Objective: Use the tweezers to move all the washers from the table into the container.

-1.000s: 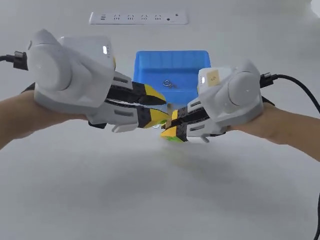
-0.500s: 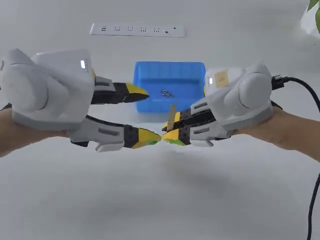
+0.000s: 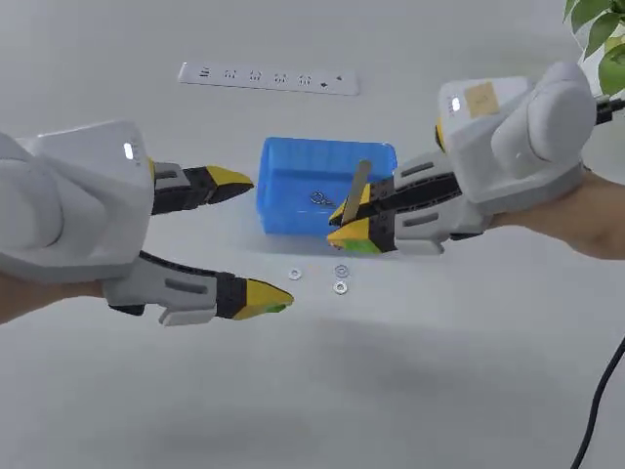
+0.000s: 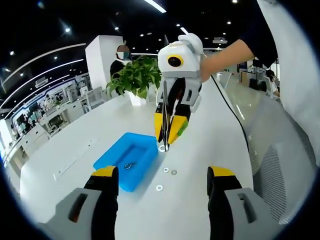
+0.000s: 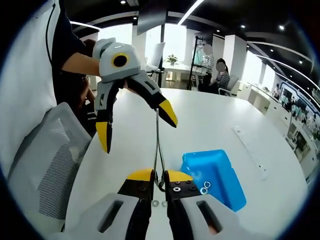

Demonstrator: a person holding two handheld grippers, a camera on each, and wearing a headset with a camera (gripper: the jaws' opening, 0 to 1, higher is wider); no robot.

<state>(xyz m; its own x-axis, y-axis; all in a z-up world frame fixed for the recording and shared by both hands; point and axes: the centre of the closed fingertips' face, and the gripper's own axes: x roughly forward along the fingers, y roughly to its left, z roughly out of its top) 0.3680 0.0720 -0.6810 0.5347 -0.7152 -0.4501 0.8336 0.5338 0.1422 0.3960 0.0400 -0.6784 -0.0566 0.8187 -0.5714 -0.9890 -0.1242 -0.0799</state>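
A: Reading anything off the labels?
B: No. The yellow sticker (image 3: 479, 98) on the right gripper (image 3: 344, 227) is too small to read.
A: Jaws?
B: Right pressed together on the tweezers (image 3: 356, 186). Left gripper (image 3: 259, 239) spread wide, gripping nothing.
A: Washers?
B: Three washers (image 3: 340, 287) on the table (image 3: 410, 371), just in front of the blue container (image 3: 293, 147); at least one inside.

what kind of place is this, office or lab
Probably an open-plan office or showroom: a large white table with a power strip, a potted plant, a mesh office chair, and people seated behind.
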